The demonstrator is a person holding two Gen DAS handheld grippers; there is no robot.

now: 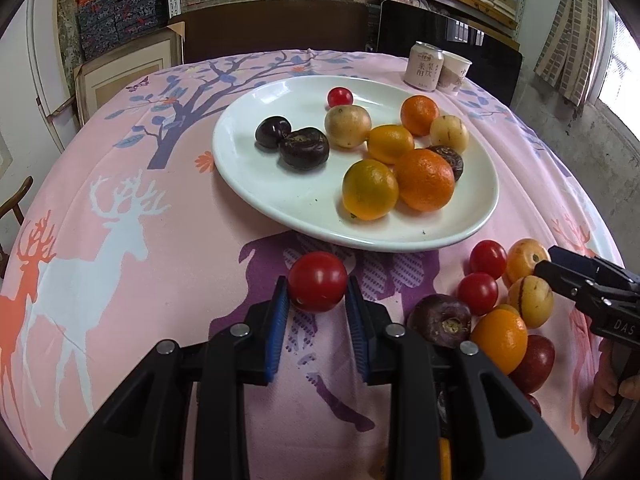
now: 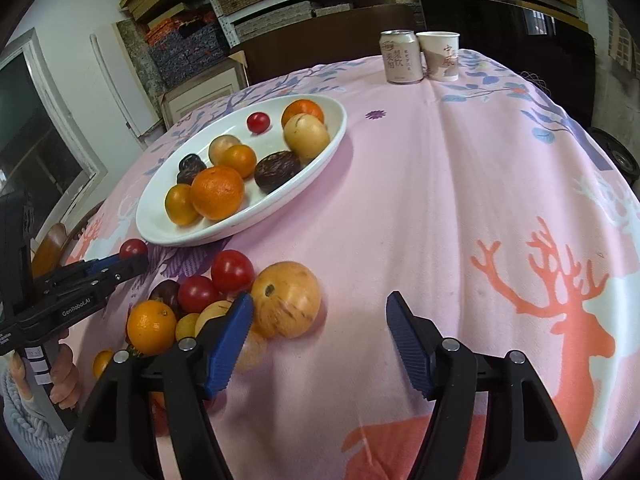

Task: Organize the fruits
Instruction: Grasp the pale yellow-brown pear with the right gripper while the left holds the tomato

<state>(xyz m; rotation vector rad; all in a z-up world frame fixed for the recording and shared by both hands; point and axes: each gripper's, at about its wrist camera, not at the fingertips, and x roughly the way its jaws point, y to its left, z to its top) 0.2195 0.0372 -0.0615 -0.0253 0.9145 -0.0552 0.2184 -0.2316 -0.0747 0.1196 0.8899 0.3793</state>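
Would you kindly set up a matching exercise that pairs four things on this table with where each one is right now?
Things:
1. drink can
2. large orange
3. cherry tomato
4. big yellow-orange fruit

Places:
A. clamped in the left claw
B. on the cloth in front of the open right claw
C. on the white plate
D. beside the paper cup

Pairs: 1-D, 2-C, 3-A, 4-B

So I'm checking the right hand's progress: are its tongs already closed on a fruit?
No, the right tongs stand open over the tablecloth, and the yellow fruit only lies beside one pad.
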